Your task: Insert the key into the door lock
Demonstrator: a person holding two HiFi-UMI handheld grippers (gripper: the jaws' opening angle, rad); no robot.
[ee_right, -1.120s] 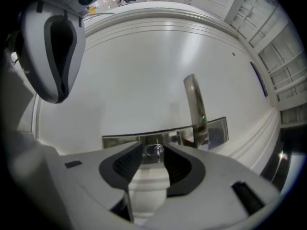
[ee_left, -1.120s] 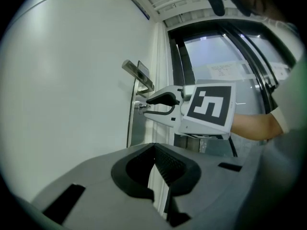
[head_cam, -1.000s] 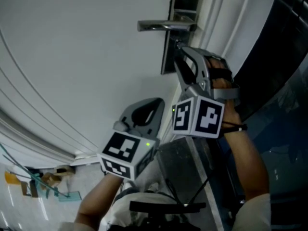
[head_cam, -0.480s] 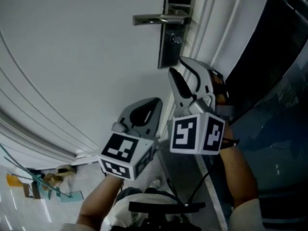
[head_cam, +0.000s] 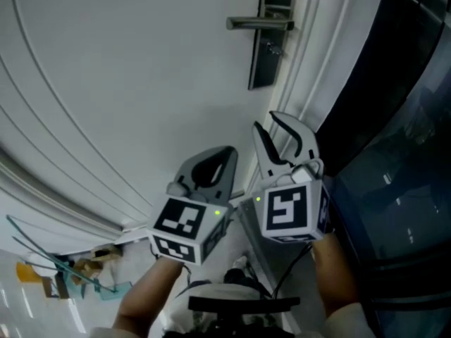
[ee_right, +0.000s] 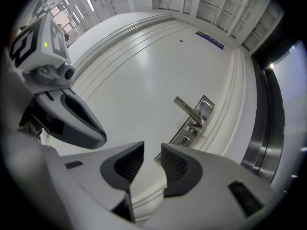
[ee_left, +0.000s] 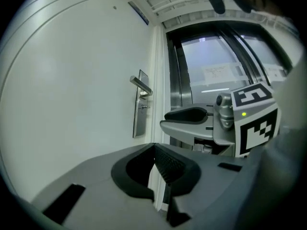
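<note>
1. Read the right hand-held gripper (ee_right: 152, 147) as free: jaws apart, just narrowed a little, nothing between them, well apart from the lock plate (head_cam: 265, 65).
2. Read the left hand-held gripper (ee_left: 154, 146) as closed on nothing, near the door (head_cam: 141, 83).
3. Find the key (head_cam: 272, 48) on that plate, under the lever handle (head_cam: 259, 24); apparently already in the cylinder, though too small to confirm.
4. Check seating first: look for the bow square to the plate, not drooping.
5. If re-gripping, approach level, pinch only the bow, push straight, and avoid nudging the handle.
</note>
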